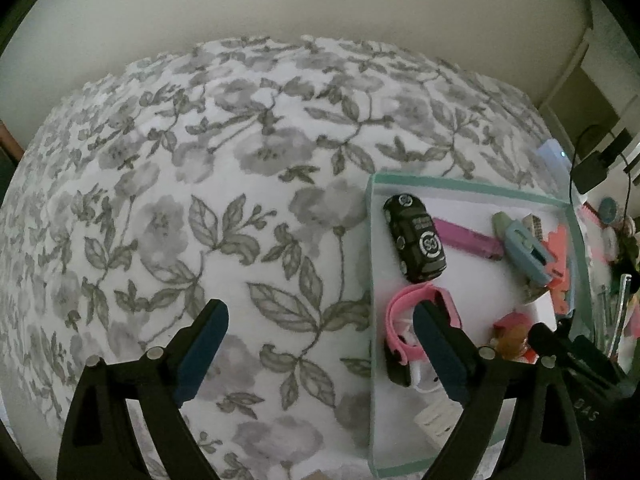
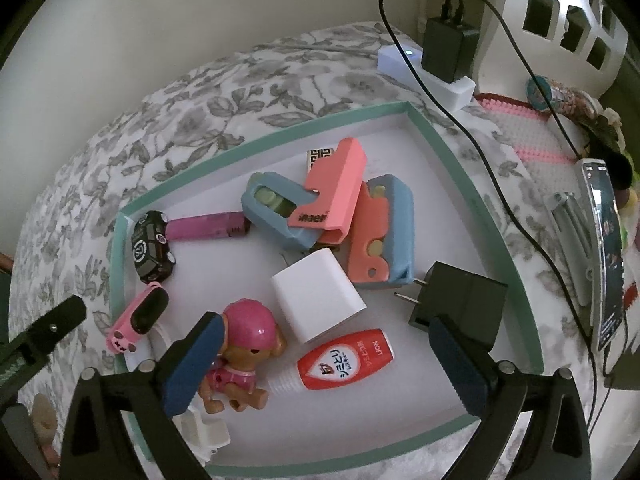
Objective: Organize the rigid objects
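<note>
Evidently sorting is nearly done — toy car (image 2: 153, 248), chargers and figurine (image 2: 240, 354) sit gathered inside the teal-rimmed box (image 2: 452, 168) on the bed, both grippers (image 1: 320, 344) (image 2: 326, 356) spread wide, holding nothing.

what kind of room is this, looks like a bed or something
Probably a bedroom at home: the teal-rimmed box sits on a floral bedspread against a plain wall, with a plugged-in charger and a phone alongside.

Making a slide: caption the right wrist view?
Open right gripper hovers over teal-rimmed tray of small toys and chargers.
</note>
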`<state>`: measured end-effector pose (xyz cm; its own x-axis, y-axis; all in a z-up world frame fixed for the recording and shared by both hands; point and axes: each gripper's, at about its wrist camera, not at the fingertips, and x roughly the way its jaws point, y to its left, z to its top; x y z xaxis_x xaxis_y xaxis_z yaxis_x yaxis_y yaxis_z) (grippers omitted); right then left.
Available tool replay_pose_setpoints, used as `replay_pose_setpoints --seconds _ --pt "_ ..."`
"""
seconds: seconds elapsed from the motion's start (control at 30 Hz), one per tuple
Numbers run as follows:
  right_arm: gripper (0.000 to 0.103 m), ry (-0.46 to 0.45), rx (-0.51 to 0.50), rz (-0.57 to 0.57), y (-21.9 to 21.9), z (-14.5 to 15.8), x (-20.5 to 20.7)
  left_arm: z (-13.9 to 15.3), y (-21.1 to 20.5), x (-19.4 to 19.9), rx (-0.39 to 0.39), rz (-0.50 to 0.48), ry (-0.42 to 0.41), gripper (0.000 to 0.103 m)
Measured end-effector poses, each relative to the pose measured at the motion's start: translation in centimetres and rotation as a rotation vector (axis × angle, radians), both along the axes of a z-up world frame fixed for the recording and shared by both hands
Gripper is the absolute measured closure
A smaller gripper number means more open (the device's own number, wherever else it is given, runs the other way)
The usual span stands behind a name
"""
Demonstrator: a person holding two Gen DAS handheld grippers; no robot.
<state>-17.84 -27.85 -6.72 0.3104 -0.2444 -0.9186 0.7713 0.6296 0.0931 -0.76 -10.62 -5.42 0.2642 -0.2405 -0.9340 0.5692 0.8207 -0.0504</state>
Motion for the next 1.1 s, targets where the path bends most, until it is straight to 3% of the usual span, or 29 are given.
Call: replay_pose_setpoints --seconds 0.33,0.57,1.1 --pt "0.0 0.006 -0.005 0.031 0.3 -0.1 0.5 -1.1 0.0 0.2 0.002 0.005 0.021 0.009" --pt "0.0 -0.006 -0.014 0.049 0.7 0.2 0.6 -0.5 0.3 0.1 -0.026 0.004 0.013 0.009" --pt "0.0 -0.006 -0.053 0.175 4.7 1.5 2.3 1.7 2.9 -0.6 0.016 0.031 -0.061 0.009"
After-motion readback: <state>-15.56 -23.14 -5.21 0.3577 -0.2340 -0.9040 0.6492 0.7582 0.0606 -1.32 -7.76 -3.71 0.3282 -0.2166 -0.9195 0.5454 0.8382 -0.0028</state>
